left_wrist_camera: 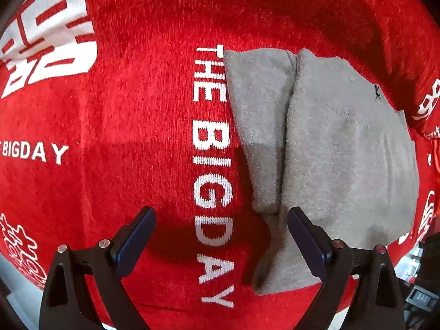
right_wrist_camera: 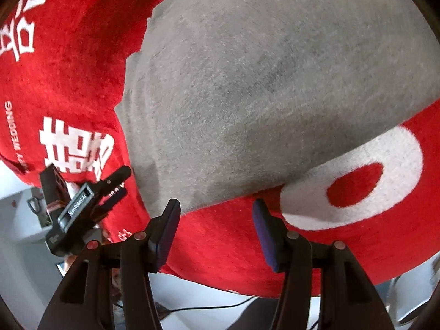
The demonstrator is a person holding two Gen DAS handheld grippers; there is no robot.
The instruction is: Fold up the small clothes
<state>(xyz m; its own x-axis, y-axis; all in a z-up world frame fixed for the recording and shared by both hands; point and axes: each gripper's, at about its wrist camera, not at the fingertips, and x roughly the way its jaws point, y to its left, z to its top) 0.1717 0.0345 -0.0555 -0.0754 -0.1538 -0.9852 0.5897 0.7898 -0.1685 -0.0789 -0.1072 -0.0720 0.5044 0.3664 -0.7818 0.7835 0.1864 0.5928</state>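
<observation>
A grey folded garment [left_wrist_camera: 330, 143] lies on the red plush cloth [left_wrist_camera: 123, 115], to the right of the white lettering "THE BIGDAY". A narrower fold of it runs along its left side. My left gripper [left_wrist_camera: 221, 220] hangs over the cloth, open, with only red cloth and lettering between its fingers. Its right finger [left_wrist_camera: 305, 236] is over the garment's lower left edge. In the right wrist view the grey garment [right_wrist_camera: 261, 82] fills the upper middle. My right gripper [right_wrist_camera: 216, 206] is open just short of its near edge, holding nothing. The left gripper [right_wrist_camera: 122, 183] shows at the garment's left edge.
The red cloth [right_wrist_camera: 220, 247] carries white characters and a large white ring [right_wrist_camera: 357, 181]. Its near edge drops off to a pale floor with a black cable [right_wrist_camera: 206, 306]. Dark equipment [left_wrist_camera: 423, 275] sits beyond the cloth's lower right edge.
</observation>
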